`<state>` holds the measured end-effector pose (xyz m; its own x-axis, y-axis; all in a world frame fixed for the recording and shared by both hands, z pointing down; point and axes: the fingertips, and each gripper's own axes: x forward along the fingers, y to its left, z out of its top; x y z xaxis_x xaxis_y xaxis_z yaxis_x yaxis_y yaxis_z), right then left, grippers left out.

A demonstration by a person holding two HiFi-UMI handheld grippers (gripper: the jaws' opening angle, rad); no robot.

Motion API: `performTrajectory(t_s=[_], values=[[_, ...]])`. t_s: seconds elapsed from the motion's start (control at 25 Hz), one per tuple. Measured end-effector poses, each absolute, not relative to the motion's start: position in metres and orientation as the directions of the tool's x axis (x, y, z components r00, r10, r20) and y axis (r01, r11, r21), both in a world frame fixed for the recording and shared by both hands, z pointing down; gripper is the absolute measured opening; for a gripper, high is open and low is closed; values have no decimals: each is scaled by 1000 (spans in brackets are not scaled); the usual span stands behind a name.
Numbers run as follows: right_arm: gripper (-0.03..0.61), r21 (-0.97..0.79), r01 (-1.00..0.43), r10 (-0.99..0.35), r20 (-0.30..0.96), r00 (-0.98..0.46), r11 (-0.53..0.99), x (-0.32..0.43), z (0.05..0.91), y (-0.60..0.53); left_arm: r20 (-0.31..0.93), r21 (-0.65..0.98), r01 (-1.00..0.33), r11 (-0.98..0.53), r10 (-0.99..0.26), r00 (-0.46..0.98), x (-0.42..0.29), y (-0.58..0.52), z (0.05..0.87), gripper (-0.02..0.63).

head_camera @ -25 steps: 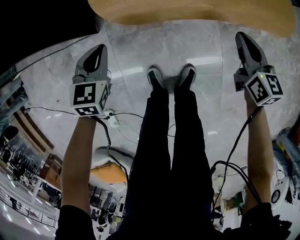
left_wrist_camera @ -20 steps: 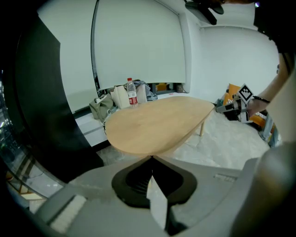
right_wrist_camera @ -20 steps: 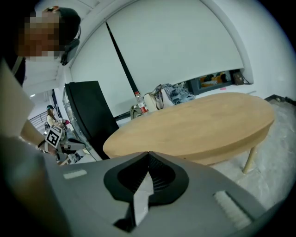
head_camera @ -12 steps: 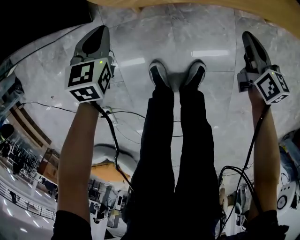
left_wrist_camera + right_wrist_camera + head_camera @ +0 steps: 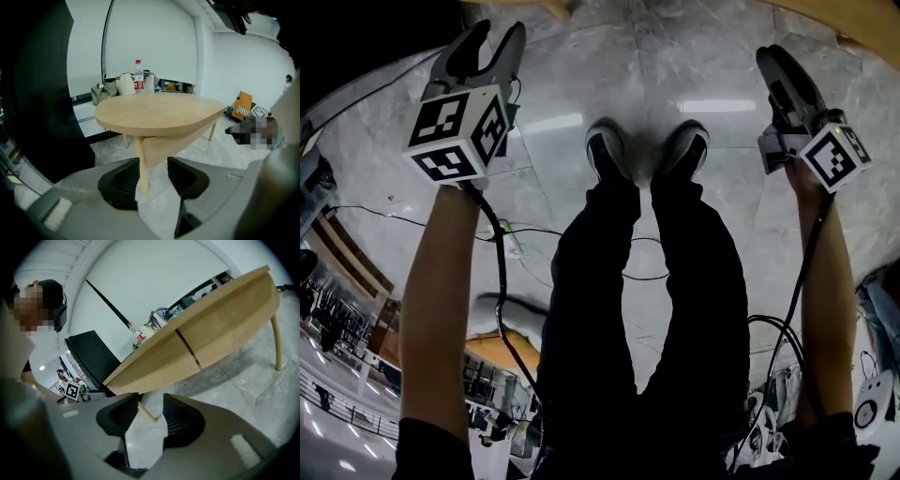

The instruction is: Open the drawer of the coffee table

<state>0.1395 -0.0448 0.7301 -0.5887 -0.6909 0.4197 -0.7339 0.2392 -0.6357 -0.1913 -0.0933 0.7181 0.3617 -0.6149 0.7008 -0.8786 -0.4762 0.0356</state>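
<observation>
The light wooden coffee table [image 5: 159, 115] stands some way ahead of both grippers on thin legs; in the head view only slivers of its edge [image 5: 834, 19] show at the top. In the right gripper view a dark seam [image 5: 187, 350] divides its side panel [image 5: 220, 322] into two fronts. My left gripper [image 5: 494, 37] is held over the marble floor at the upper left, and its jaws [image 5: 153, 171] are opening with nothing between them. My right gripper [image 5: 780, 67] is at the upper right, jaws [image 5: 151, 405] also opening and empty. A table leg shows beyond each gap.
The person's shoes [image 5: 647, 150] stand between the grippers, and cables [image 5: 516, 234] trail over the floor. Behind the table are a bottle [image 5: 138, 75], bags [image 5: 123, 85], an orange box [image 5: 243, 105] and a black panel [image 5: 42, 103]. Another marker cube [image 5: 71, 391] shows far left.
Both grippers have shifted up in the head view, and the table's edge has slid almost out at the top. The left gripper's jaws, together before, now stand apart.
</observation>
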Motion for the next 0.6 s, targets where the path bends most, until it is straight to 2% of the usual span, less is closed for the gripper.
performTrajectory(t_s=[0.04, 0.32, 0.6], values=[[183, -646, -722, -687, 408, -601, 247, 135, 739, -47, 703, 26, -880, -475, -617, 354, -194, -95, 724, 194], [298, -692, -666, -701, 327, -634, 280, 128, 777, -94, 693, -3, -884, -467, -638, 335, -195, -115, 738, 216], [357, -750, -526, -674, 148, -724, 401, 127, 782, -127, 674, -44, -808, -588, -614, 410, -170, -118, 744, 256]])
